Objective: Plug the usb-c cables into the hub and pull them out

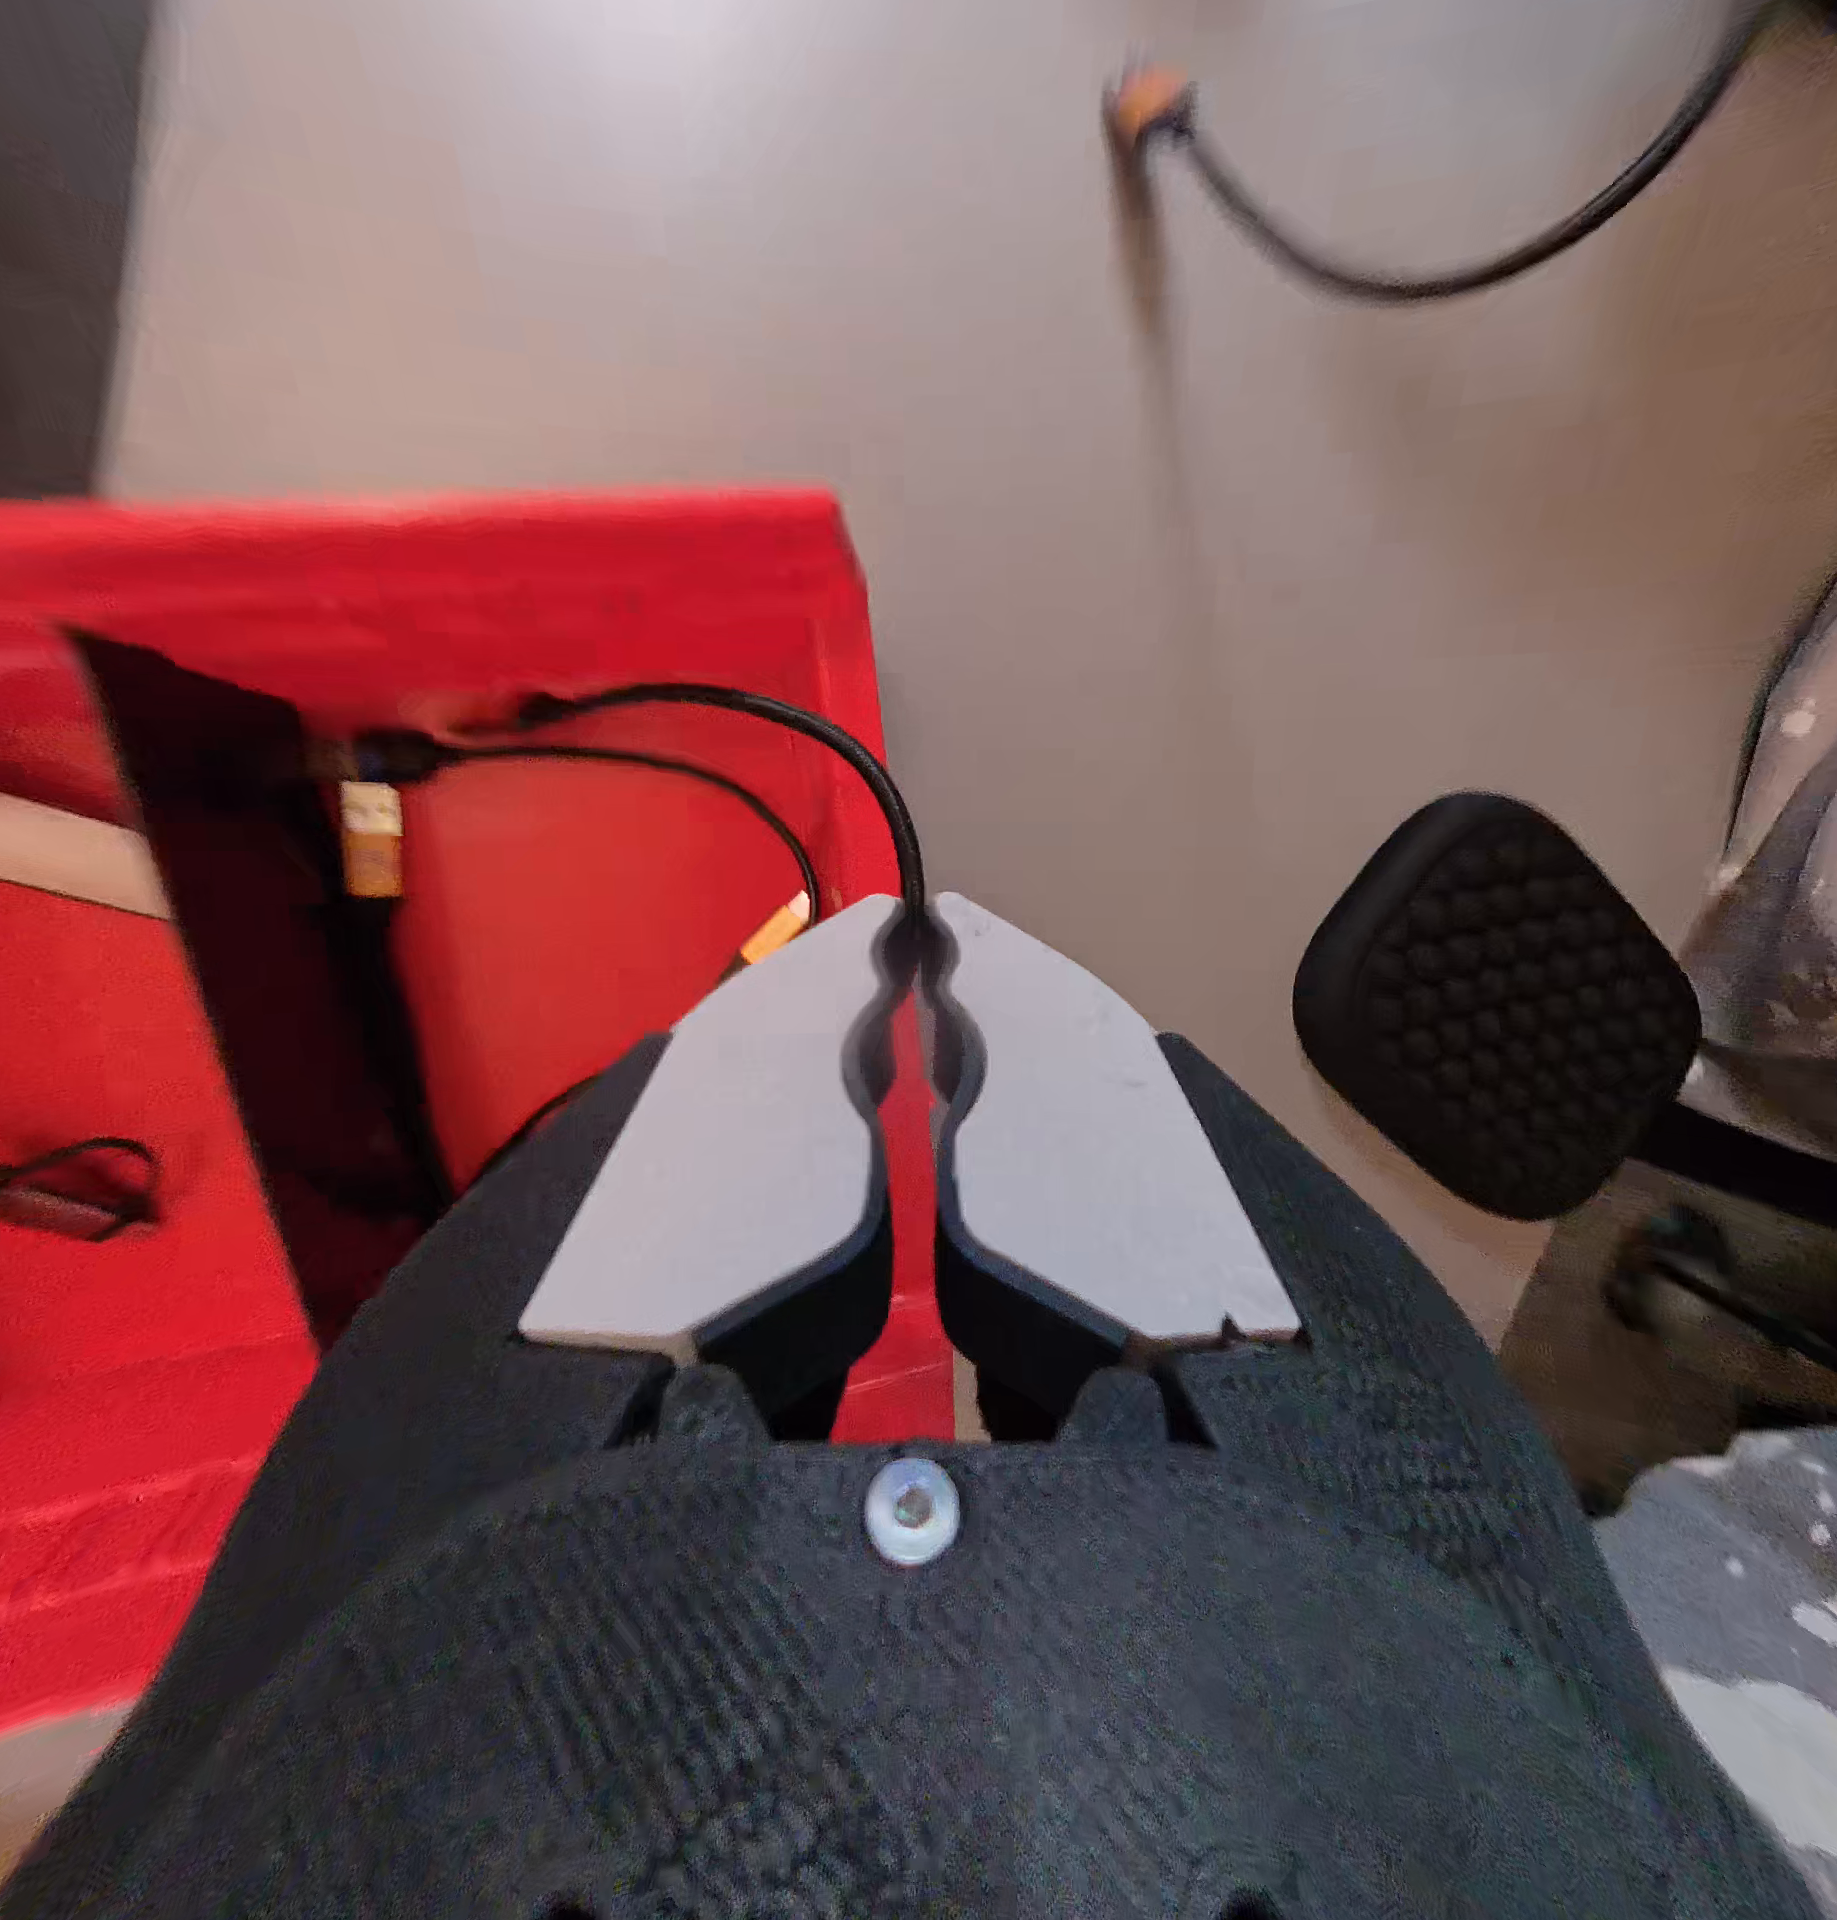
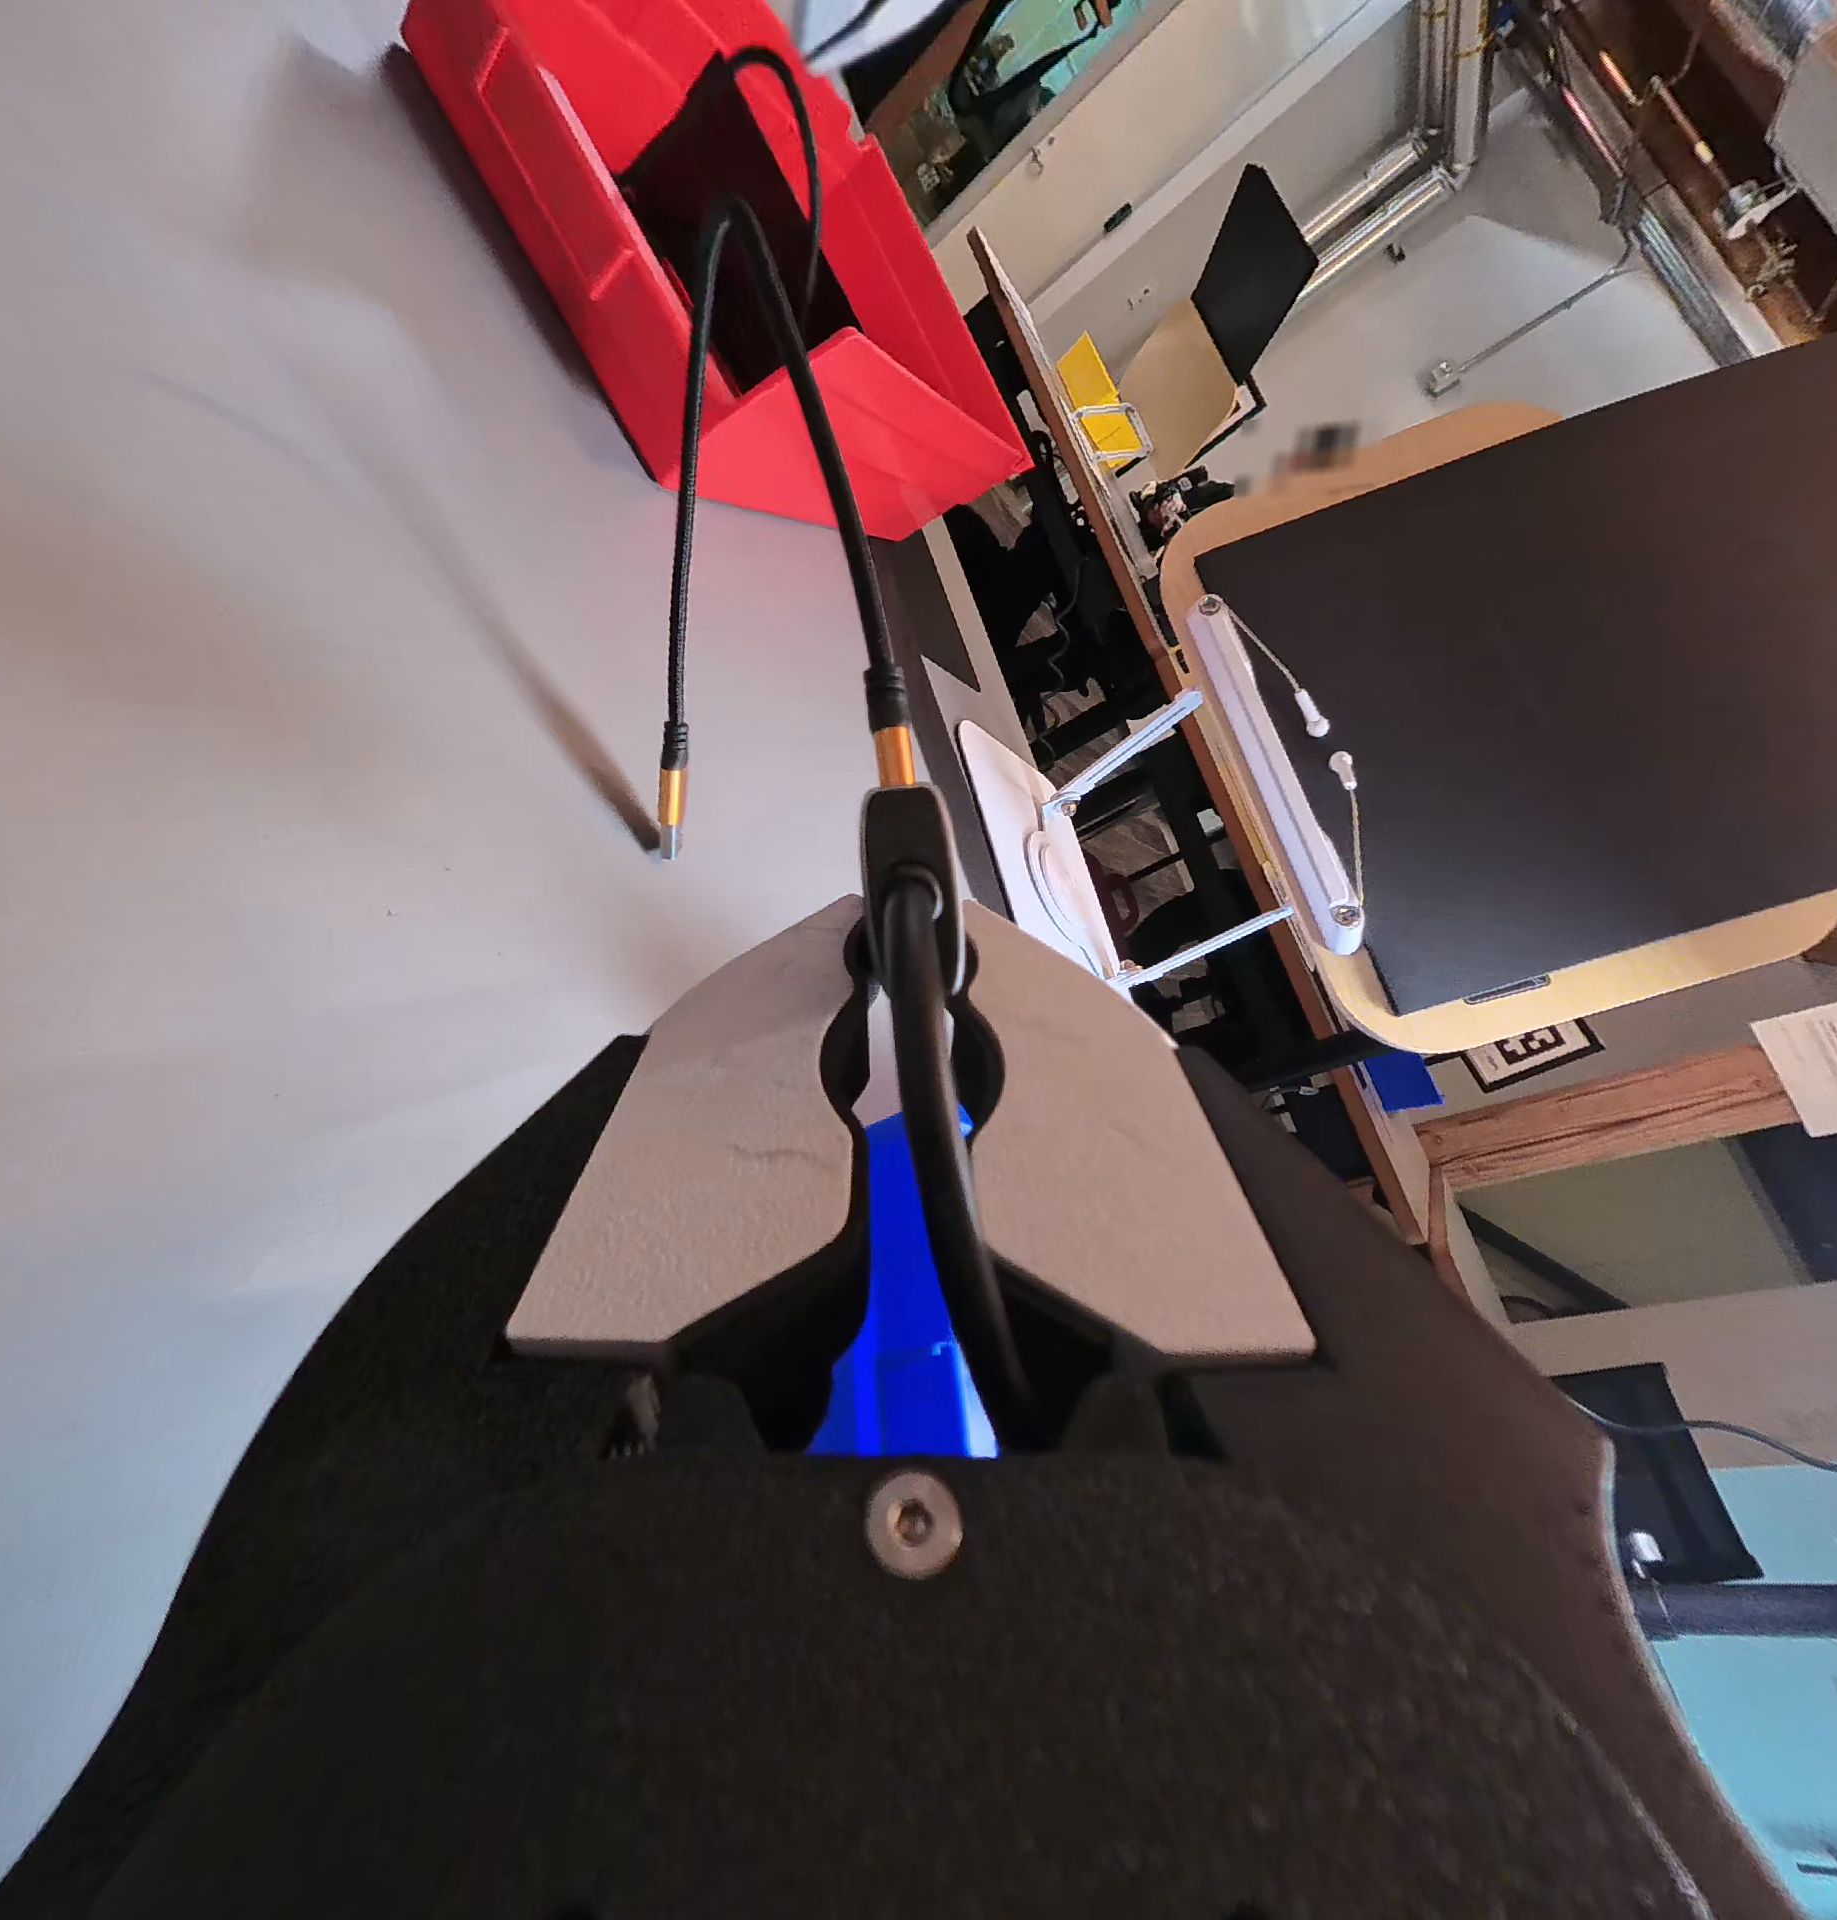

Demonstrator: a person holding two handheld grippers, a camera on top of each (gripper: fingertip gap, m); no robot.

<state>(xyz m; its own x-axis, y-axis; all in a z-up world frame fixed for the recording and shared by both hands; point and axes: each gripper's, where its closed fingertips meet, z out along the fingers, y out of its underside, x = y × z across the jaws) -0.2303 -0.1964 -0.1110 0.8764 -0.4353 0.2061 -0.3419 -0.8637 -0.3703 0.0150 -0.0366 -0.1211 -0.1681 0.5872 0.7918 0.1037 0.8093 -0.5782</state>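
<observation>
The usb-c cables are thin, black and braided, each ending in a gold sleeve with a small silver tip. In the right wrist view, both come out of a red bin [image 2: 872, 436] that stands far on the grey counter [image 2: 218, 623]. One cable [image 2: 685, 499] hangs free to the left, its plug [image 2: 671, 805] just above the counter. The other cable [image 2: 841, 499] runs nearer, and its gold plug [image 2: 893, 750] sits in the far end of the hub [image 2: 901, 831], a small dark block.

The right claw [image 2: 909, 935] is clenched on the hub at its tips, and the hub's own black cord [image 2: 935, 1091] passes back between the fingers.

In the left wrist view, which is blurred, the left claw [image 1: 912, 930] is nearly closed and pinches a black cable [image 1: 841, 758] at its tips, over the red bin [image 1: 581, 623].
</observation>
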